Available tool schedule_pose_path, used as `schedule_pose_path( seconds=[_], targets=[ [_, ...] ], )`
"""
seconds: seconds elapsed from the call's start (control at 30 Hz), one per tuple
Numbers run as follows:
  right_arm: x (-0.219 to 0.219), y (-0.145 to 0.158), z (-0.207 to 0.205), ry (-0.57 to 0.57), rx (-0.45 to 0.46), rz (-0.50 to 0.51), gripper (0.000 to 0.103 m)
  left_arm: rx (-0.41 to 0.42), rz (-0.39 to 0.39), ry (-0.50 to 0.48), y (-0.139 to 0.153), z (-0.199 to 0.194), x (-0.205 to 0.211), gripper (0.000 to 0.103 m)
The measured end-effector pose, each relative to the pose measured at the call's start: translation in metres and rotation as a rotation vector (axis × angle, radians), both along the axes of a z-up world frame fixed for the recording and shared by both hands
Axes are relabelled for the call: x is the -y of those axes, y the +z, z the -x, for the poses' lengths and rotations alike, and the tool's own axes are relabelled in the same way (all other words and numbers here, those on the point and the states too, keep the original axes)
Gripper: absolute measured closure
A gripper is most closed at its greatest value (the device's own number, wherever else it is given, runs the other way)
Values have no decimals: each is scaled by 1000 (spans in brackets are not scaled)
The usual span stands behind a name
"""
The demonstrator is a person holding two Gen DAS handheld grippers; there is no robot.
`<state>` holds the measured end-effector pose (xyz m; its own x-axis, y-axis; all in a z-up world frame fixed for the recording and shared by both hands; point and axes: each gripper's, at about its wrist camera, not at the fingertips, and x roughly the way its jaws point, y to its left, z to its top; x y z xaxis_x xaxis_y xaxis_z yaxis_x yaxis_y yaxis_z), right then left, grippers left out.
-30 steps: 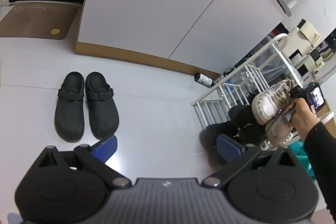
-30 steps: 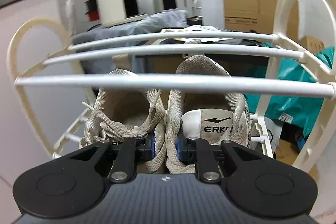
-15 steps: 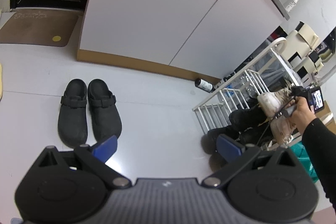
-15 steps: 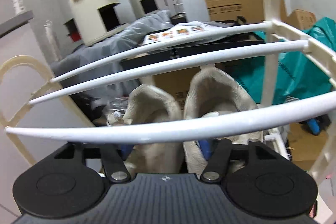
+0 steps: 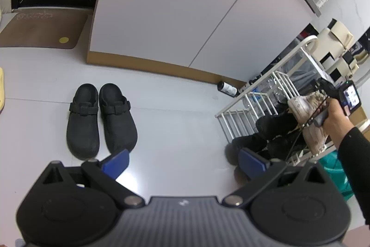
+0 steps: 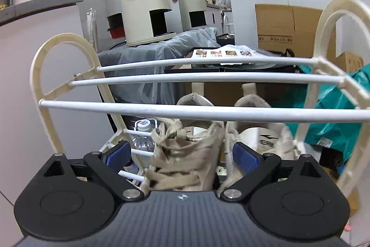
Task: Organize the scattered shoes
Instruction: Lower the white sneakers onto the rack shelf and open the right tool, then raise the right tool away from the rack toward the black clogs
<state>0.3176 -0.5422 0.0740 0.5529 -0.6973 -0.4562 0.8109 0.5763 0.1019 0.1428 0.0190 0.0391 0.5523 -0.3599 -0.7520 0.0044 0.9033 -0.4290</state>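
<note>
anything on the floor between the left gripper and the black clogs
Nothing visible. The left gripper is open and empty, and only bare pale floor lies between its blue fingers and the pair of black clogs, which sit side by side just ahead and to the left.

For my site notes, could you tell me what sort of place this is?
Probably a home entryway: a doormat by a door, a white shoe rack, black clogs on the floor.

Two black clogs (image 5: 101, 117); two beige sneakers (image 6: 185, 154); one rack (image 6: 198, 108); two claws (image 5: 182, 160).
</note>
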Motion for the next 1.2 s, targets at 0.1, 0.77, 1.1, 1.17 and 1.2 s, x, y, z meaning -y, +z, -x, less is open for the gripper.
schedule_pose_path(
  seconds=[0.1, 0.77, 1.1, 1.17, 1.2],
  targets=[
    [0, 10, 15, 12, 9, -46, 5, -17, -18, 6, -4, 0, -4, 1],
    [-59, 65, 151, 152, 21, -185, 5, -3, -51, -61, 7, 28, -6, 1],
    [-124, 77, 223, 353, 36, -155, 5, 15, -35, -24, 15, 48, -32, 1],
    [-136, 74, 236, 399, 46, -155, 5, 13, -42, -17, 15, 49, -36, 1],
    [-141, 72, 244, 413, 60, -156, 5, 14, -45, -17, 15, 50, -37, 1]
  ],
)
